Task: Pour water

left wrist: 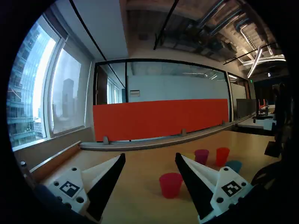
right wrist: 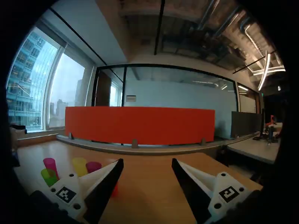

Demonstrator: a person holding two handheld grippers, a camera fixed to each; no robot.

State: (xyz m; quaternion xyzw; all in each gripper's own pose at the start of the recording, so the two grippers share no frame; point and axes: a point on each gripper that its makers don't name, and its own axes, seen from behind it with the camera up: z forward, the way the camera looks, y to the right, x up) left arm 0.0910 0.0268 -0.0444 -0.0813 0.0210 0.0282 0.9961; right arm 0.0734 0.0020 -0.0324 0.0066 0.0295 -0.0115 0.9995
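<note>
In the left gripper view my left gripper (left wrist: 150, 161) is open above the wooden table (left wrist: 142, 201), nothing between its fingers. A red cup (left wrist: 170, 184) stands just ahead of it, between the fingertips and slightly right. Farther right stand a magenta cup (left wrist: 201, 156), an orange cup (left wrist: 222, 156) and a blue cup (left wrist: 233, 166). In the right gripper view my right gripper (right wrist: 147, 166) is also open and empty. To its left stand a pink cup (right wrist: 50, 165), a green cup (right wrist: 49, 177), a yellow cup (right wrist: 79, 166) and a magenta cup (right wrist: 93, 167); a red cup (right wrist: 114, 189) peeks from behind the left finger.
An orange partition (left wrist: 160, 117) with a metal rail runs along the table's far edge, glass wall behind. Large windows (left wrist: 41, 100) lie to the left. Another desk with dark equipment (right wrist: 267, 138) stands at the right.
</note>
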